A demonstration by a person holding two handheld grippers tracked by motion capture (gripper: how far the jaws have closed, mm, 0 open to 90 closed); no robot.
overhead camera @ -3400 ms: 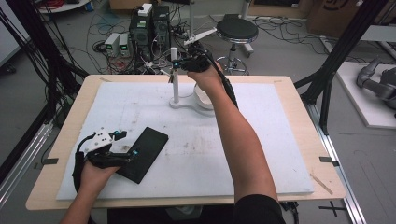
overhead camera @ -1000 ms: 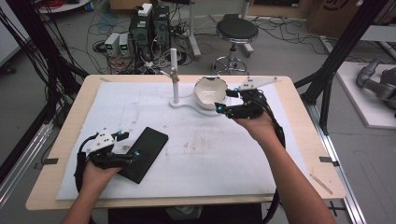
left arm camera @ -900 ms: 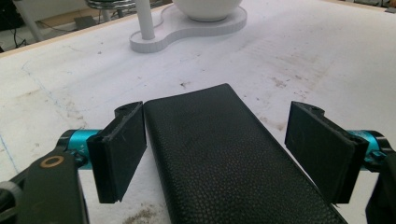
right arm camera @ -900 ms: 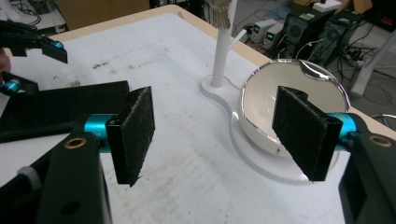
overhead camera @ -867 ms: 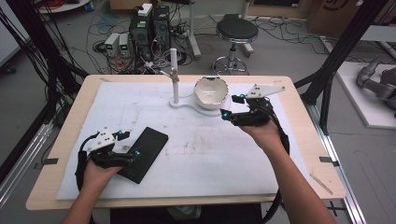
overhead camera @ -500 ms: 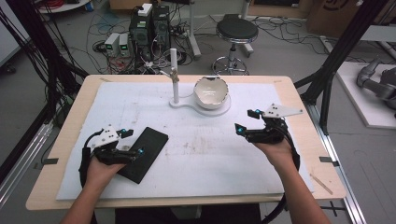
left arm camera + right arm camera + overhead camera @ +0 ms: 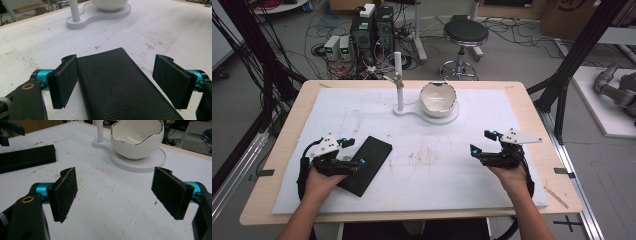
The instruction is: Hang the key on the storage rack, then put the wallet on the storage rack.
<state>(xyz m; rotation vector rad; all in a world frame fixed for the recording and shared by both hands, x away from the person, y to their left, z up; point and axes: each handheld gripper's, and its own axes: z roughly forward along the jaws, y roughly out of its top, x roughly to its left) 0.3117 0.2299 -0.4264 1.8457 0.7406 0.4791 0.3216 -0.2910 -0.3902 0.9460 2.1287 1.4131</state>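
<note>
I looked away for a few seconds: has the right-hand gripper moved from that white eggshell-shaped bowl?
Yes. The right gripper has drawn back from the white eggshell-shaped bowl toward the person's side, and now sits open near the table's right front.

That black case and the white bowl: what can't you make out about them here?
- Case: near end cut off by the bottom edge in the left gripper view; in the high view the left gripper covers part of it.
- Bowl: its bottom inside is hidden by its own wall.

Left tool low near the front left, jaws spread wide, forearm coming up from the bottom. Right tool front right, jaws wide apart, pointing left, wrist straight.
</note>
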